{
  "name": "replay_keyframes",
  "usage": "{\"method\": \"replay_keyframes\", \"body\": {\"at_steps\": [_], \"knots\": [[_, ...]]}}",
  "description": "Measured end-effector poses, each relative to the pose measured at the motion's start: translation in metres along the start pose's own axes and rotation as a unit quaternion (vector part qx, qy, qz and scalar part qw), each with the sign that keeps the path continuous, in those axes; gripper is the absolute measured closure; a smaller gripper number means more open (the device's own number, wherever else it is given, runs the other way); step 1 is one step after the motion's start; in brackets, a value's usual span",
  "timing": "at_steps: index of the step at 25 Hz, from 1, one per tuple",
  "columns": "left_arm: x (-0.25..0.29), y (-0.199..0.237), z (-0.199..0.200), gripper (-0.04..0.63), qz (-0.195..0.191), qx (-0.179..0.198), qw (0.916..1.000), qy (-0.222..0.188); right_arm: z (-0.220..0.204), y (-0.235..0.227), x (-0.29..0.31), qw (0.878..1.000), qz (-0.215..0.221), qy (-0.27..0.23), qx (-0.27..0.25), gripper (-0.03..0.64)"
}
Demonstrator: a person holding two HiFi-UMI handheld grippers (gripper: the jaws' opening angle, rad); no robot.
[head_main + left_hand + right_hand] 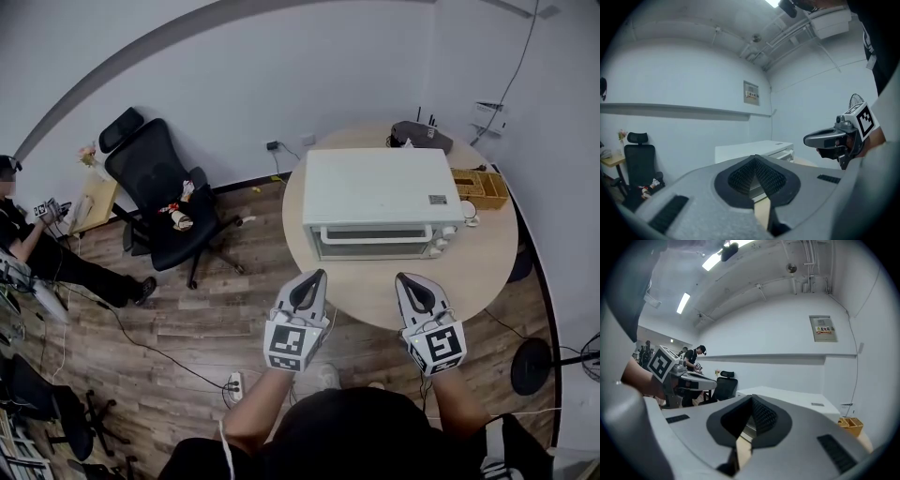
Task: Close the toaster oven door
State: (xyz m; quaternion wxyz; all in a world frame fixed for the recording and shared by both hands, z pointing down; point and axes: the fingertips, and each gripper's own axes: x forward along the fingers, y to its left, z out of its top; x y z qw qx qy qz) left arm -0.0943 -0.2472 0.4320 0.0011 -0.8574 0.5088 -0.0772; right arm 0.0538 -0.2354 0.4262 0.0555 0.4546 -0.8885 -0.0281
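Left to right: office chair [159, 202] on the floor well off to the left, not a factor. Left gripper [314, 278] hangs over the near edge of the round tabletop [375, 295], jaws together with nothing between them, pointing roughly level at the oven [380, 187]. Oven sits mid-tabletop, front facing us. Door [375, 246] looks upright and flush, with the handle [380, 232] along its top edge, so I read it as already shut, or at most barely ajar; can't confirm the latch from here. Right gripper [405, 279] mirrors the left: jaws also together, empty, short of the oven and not touching it. Knobs [448, 234] are at the door's right end, and a wooden box [480, 186] sits just beside the oven's right side. Risks: any further push on a shut door only shoves the whole oven back toward the dark device [422, 136] behind it. The right gripper coming in slightly off-line could hit a knob instead of the door. If the door is actually ajar, a fast shove would slam the glass.
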Motion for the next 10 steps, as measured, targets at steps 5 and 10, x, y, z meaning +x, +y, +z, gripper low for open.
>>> {"method": "replay_keyframes", "body": {"at_steps": [5,10], "knots": [[-0.0026,0.0052,-0.0019,0.589,0.004,-0.003,1.0,0.003,0.0024,0.0002,0.0022,1.0,-0.004,-0.001,-0.003,0.618],[0.0017,0.0031,-0.0045,0.589,0.005,-0.002,1.0,0.003,-0.0006,-0.0062,0.0029,1.0,-0.006,0.0,0.0,0.618]]}}
